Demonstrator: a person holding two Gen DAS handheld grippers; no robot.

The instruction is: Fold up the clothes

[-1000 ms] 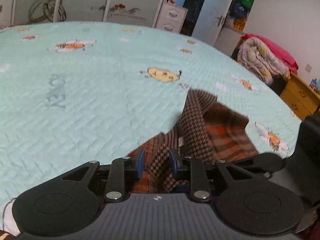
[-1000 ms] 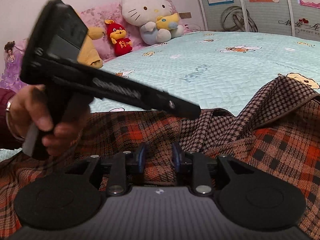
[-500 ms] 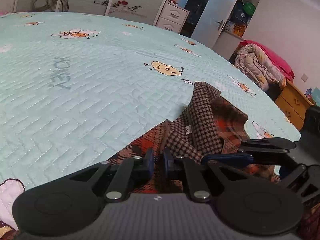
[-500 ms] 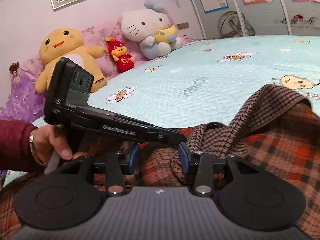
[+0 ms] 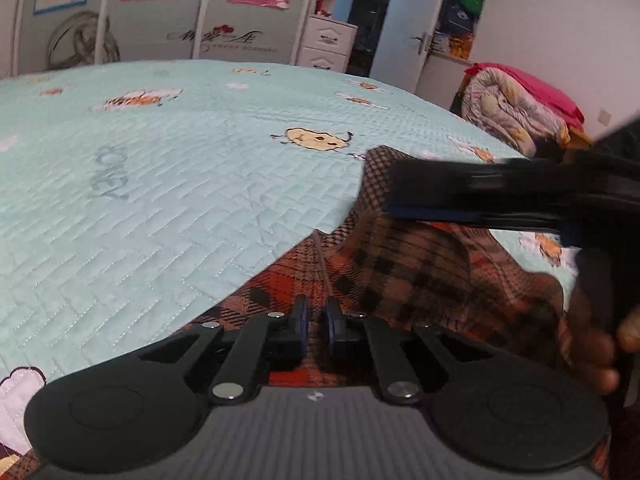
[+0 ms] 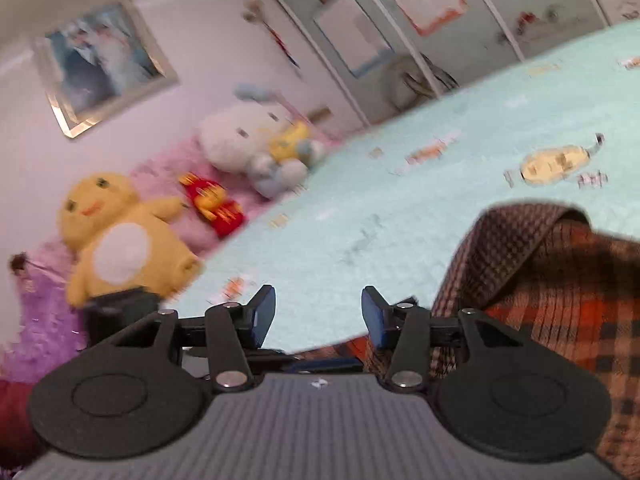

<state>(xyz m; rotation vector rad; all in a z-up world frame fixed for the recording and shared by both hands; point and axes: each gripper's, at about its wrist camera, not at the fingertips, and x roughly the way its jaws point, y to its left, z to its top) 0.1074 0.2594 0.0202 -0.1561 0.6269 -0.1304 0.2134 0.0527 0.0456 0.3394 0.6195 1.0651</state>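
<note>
Left gripper [image 5: 317,322] nipped tight on an edge of the plaid garment [image 5: 404,268], bunched at the near edge of the mint quilt [image 5: 160,200]. Right gripper [image 6: 318,316] spread wide, gripping nothing, beside the garment's houndstooth lining [image 6: 508,236].
</note>
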